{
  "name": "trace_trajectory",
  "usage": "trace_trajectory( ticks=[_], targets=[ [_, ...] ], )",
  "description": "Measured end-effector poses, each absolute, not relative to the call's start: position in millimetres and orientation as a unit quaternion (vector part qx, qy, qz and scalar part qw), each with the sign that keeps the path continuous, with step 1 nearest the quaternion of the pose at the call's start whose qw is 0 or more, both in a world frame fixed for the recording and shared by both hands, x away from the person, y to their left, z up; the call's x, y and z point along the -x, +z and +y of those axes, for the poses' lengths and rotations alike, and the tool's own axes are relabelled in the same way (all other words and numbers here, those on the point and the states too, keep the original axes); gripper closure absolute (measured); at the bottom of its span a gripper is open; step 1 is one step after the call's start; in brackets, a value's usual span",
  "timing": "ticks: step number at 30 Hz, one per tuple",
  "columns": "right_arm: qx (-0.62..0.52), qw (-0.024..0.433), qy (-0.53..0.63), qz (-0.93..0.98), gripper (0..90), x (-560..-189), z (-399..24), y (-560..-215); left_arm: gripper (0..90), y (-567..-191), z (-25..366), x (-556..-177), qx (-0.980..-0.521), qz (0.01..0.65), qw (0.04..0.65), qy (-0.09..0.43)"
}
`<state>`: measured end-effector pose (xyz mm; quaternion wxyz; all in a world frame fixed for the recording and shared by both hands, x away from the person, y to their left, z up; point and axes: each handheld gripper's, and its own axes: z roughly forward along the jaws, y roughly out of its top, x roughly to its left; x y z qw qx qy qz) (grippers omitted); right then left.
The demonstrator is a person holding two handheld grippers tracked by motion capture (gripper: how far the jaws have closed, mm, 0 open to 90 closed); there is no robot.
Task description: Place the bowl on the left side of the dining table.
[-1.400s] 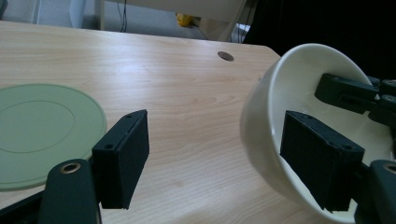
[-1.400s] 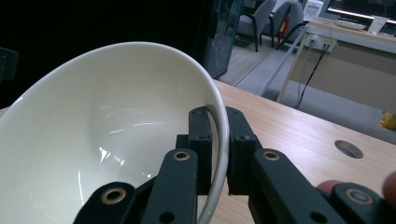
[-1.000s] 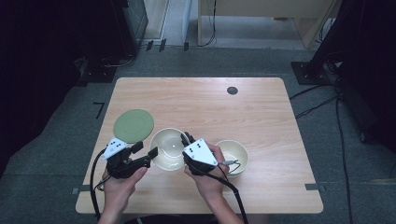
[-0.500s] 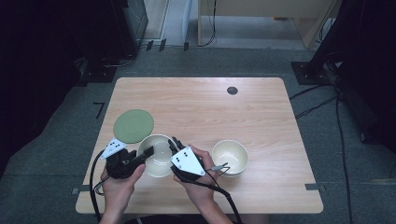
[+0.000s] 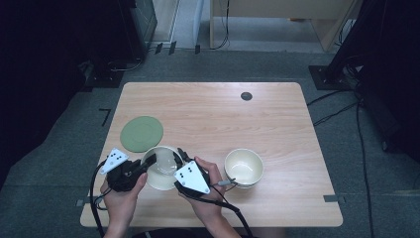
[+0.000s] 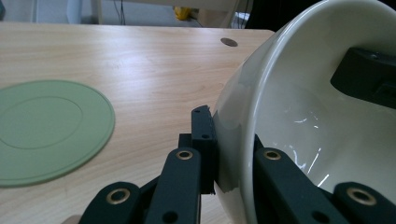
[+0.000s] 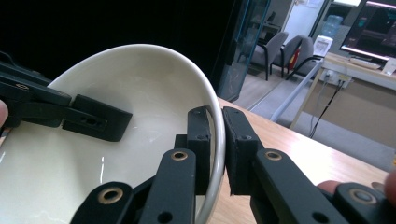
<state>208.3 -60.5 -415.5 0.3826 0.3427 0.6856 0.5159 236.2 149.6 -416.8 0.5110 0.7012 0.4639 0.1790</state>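
Both grippers now pinch the same white bowl, which sits just below and to the right of the green mat near the front edge of the table. The left gripper has its jaws pressed on the bowl's left wall, one jaw outside and one inside (the left gripper view shows the rim running up between them). Its jaws have just been closing: a second ago they stood apart beside the bowl, and now the wall is clamped between them. The right gripper grips the right side of the rim, its jaws pressed tight with the thin edge between them, as it already did a second ago.

Compared with the earlier frames, the bowl has moved left along the table toward the mat: it was close beside the second bowl, and now a clear gap of bare wood lies between the two, while its upper left edge is just beside the mat. In both gripper views the held bowl looks tilted. The second bowl stands where it was, to the right of the mat and well apart from it.
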Motion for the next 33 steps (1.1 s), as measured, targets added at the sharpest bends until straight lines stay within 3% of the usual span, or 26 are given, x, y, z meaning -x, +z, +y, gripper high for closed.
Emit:
trace_trajectory(
  ticks=[3,14,23,33],
  targets=[
    [-0.348,0.369,0.520,0.687,81.1,-210,-62,-416,84.7,-415,148,-235,-0.711,0.455,0.497,0.203],
    [-0.388,0.288,0.525,0.701,34.5,-214,-81,-407,84.7,-418,161,-239,-0.697,0.464,0.508,0.201],
    [-0.397,0.241,0.531,0.708,22.7,-213,-100,-401,84.7,-421,164,-240,-0.696,0.467,0.505,0.207],
    [-0.407,0.241,0.536,0.699,21.6,-209,-125,-405,84.7,-425,168,-243,-0.691,0.474,0.505,0.207]
  ],
)
